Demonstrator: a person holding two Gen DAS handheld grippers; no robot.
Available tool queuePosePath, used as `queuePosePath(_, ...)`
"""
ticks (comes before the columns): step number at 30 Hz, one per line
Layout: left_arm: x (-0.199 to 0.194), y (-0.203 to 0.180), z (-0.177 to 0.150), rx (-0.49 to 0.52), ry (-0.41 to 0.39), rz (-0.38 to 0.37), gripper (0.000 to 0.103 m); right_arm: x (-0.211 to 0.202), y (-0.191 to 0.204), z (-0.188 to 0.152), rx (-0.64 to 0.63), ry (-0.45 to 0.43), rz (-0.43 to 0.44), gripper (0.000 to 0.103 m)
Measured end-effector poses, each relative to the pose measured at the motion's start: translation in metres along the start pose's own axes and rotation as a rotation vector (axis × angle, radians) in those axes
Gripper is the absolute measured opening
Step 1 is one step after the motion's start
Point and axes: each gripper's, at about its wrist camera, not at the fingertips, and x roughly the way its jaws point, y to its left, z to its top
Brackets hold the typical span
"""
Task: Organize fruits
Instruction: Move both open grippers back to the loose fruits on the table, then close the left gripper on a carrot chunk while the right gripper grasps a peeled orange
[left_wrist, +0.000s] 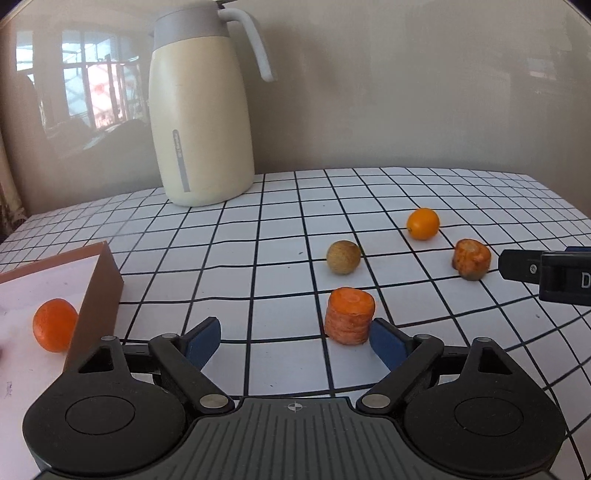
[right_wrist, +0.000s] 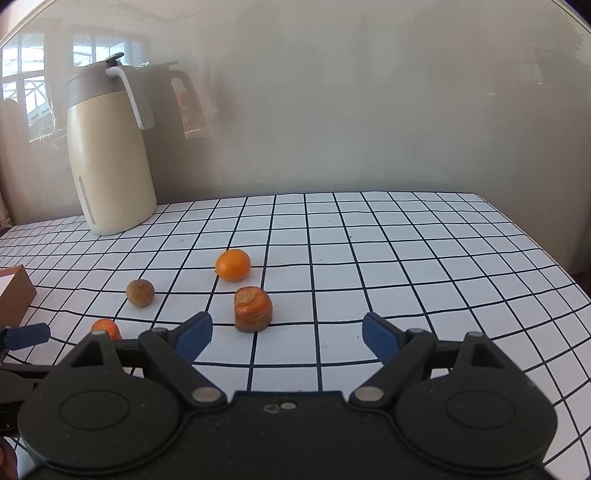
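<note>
Gridded tablecloth (left_wrist: 280, 236) — carrot chunk (left_wrist: 349, 315) between open left gripper (left_wrist: 295, 338) fingers.

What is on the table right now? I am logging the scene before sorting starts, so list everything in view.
carrot chunk: one, bright orange, upright between the left fingers, by the right pad
carrot chunk, darker: one, browned orange, ahead of the right gripper
small orange fruit: one, behind the darker chunk
brown round fruit: one, mid-table
orange fruit: one, inside the box
box: one, brown walls, left
jug: one, cream, grey lid, rear left
tablecloth: one, white, black grid
left gripper: open
right gripper: open
</note>
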Motion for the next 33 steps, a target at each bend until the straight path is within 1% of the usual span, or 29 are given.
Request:
queuePosePath(3,0.005,0.004,0.003,-0.004,-0.004,0.000,0.088,0.007,0.005,0.001,-0.007,0.008,0.008,0.079)
queuePosePath(7,0.012,0.004,0.009,0.003,-0.005,-0.009,0.088,0.020,0.011,0.002,-0.017,0.029,0.021,0.072)
queuePosePath(8,0.014,0.004,0.010,0.006,-0.005,-0.009,0.086,0.024,0.012,0.002,-0.017,0.037,0.024,0.069)
queuePosePath(12,0.019,0.003,0.013,0.009,-0.003,-0.024,0.079,0.035,0.017,0.005,-0.024,0.052,0.031,0.064)
queuePosePath(14,0.020,0.001,0.014,0.017,-0.005,-0.029,0.076,0.040,0.018,0.007,-0.023,0.053,0.031,0.058)
queuePosePath(16,0.021,-0.001,0.014,0.027,-0.008,-0.030,0.074,0.044,0.019,0.009,-0.025,0.055,0.026,0.057)
queuePosePath(17,0.021,-0.002,0.014,0.032,-0.007,-0.034,0.071,0.047,0.020,0.009,-0.025,0.059,0.023,0.054)
queuePosePath(21,0.025,-0.003,0.016,0.029,0.002,-0.053,0.064,0.056,0.020,0.011,-0.029,0.073,0.029,0.048)
queuePosePath(22,0.026,-0.003,0.016,0.027,0.002,-0.054,0.064,0.060,0.020,0.012,-0.038,0.077,0.025,0.046)
queuePosePath(25,0.025,-0.005,0.016,0.036,-0.001,-0.054,0.062,0.064,0.021,0.014,-0.050,0.076,0.018,0.046)
queuePosePath(26,0.025,-0.007,0.016,0.045,-0.003,-0.053,0.059,0.064,0.021,0.014,-0.051,0.076,0.016,0.046)
queuePosePath(31,0.023,-0.012,0.016,0.062,-0.009,-0.042,0.055,0.062,0.024,0.011,-0.084,0.077,0.003,0.041)
queuePosePath(32,0.023,-0.012,0.016,0.061,-0.009,-0.043,0.053,0.061,0.024,0.011,-0.087,0.076,0.002,0.038)
queuePosePath(33,0.022,-0.013,0.016,0.063,-0.010,-0.050,0.048,0.059,0.023,0.010,-0.081,0.074,0.002,0.032)
